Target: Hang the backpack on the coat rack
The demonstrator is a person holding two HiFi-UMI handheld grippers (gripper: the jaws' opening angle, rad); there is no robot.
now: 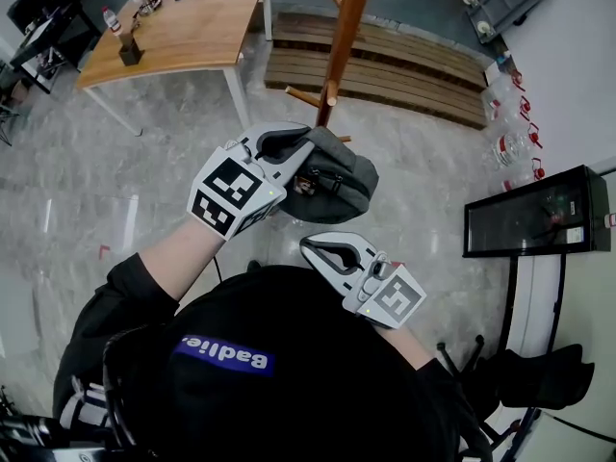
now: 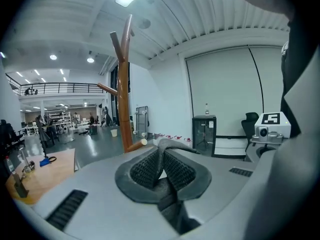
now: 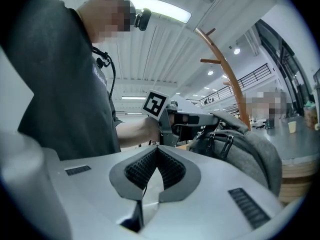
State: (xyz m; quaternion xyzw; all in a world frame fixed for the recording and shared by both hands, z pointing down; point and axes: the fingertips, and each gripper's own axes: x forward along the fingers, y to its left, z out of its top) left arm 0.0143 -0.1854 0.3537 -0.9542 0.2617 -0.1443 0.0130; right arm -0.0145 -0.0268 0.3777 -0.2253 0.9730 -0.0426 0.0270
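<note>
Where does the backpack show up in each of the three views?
Head view: the backpack sits at centre, just below the rack's pole, held by the left gripper.
Left gripper view: only its grey strap shows, low centre, pinched in that gripper.
Right gripper view: the backpack is at the right, zip pulls facing the camera.
Shared landmark: the wooden coat rack.

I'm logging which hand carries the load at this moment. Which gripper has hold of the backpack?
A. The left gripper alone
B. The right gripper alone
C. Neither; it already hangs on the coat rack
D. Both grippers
A: the left gripper is clamped on a grey strap of the backpack, while the right gripper is shut with nothing between its jaws.
</note>
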